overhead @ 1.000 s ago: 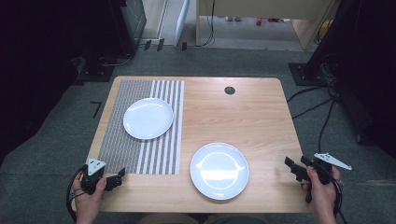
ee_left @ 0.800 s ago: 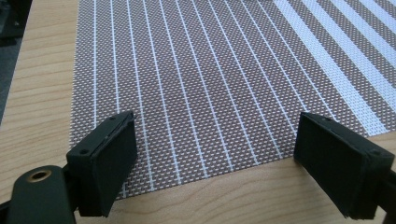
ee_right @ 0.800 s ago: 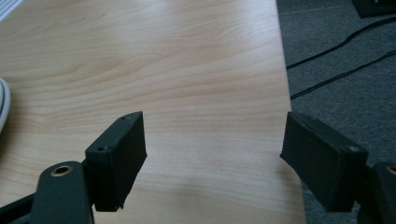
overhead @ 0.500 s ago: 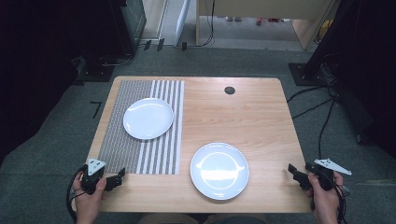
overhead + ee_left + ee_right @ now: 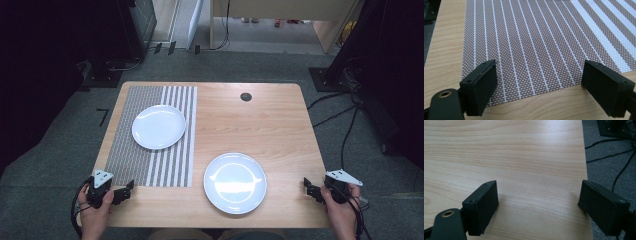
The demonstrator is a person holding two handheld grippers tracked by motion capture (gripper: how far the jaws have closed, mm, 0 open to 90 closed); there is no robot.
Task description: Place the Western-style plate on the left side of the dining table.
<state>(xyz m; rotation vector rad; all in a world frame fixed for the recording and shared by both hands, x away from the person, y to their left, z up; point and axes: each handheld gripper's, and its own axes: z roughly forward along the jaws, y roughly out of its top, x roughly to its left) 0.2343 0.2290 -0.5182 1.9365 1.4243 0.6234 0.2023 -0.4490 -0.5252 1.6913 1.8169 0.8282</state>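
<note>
A white plate rests on a brown-and-white striped placemat on the left half of the wooden table. A second white plate lies on bare wood near the front. My left gripper hovers at the front left corner, open and empty, its jaws over the placemat's near edge. At the front right edge my right gripper is open with nothing between its jaws, which have just been opening further. Bare wood lies under it, the right jaw past the table's edge.
A small black round insert sits in the tabletop at the back right. Cables trail over the grey floor to the right of the table, also seen beyond the table edge. Dark furniture stands at the back left.
My right gripper has drifted slightly toward the near right edge of the table. The left gripper and both plates have kept still.
</note>
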